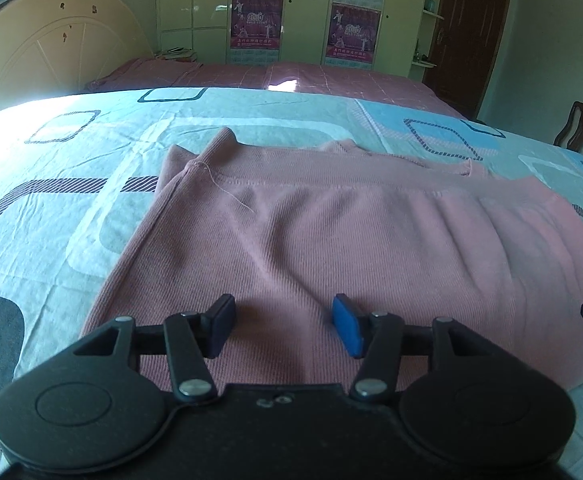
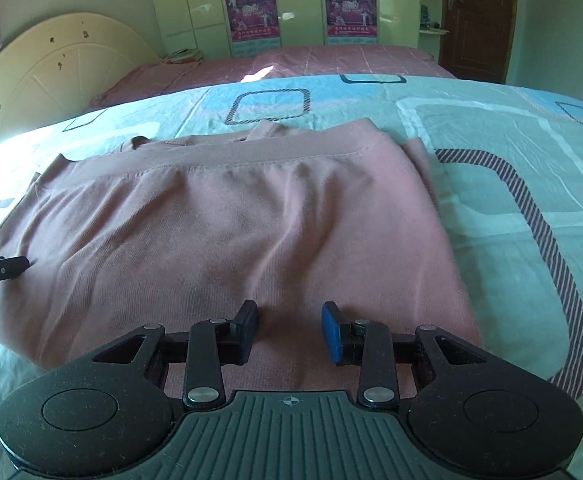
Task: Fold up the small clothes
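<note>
Bedsheet (image 1: 71, 208) under one pink garment (image 1: 311, 240)

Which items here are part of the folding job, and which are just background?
In the job:
- pink knit garment, folded over on the patterned bedsheet
- left gripper, open above it
- right gripper, open above it

Just around:
- pink bed
- wardrobe posters
- wooden chair
- brown door

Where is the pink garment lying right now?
The pink garment lies partly folded on the patterned bedsheet, central in both wrist views, just beyond both grippers' open jaws.
</note>
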{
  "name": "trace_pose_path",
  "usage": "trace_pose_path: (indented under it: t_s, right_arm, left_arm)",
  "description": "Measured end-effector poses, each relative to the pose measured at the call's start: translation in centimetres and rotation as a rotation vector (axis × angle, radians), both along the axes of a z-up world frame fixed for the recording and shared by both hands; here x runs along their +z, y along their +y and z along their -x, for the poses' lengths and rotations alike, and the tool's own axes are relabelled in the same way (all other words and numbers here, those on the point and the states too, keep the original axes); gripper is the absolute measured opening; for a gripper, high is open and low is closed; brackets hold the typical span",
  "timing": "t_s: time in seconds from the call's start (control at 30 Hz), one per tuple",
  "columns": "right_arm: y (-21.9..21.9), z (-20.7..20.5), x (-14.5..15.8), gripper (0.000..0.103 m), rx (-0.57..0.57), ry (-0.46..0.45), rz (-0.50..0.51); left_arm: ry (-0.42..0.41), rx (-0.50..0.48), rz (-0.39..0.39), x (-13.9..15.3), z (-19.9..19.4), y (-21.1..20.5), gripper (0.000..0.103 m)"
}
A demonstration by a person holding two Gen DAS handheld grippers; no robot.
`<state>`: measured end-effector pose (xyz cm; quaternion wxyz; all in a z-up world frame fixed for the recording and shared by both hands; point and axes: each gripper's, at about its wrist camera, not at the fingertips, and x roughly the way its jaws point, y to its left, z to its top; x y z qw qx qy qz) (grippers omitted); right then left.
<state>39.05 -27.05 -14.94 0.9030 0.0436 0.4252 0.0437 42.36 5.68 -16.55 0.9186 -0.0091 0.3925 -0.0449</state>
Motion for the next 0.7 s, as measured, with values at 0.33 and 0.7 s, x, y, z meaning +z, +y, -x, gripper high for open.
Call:
trace_pose_path:
  t_s: [0.33, 0.7]
  right_arm:
    - [-2.0, 0.9, -0.3, 0.034, -0.030, -0.019, 0.034]
    - [-0.1, 1.7, 1.8, 0.034, 0.004, -0.049, -0.045]
  left_arm:
    - [-0.008, -0.004, -0.011, -0.2, -0.1, 0.1, 0.060]
    - [0.012, 0.019, 0.005, 0.5, 0.1, 0.3, 0.059]
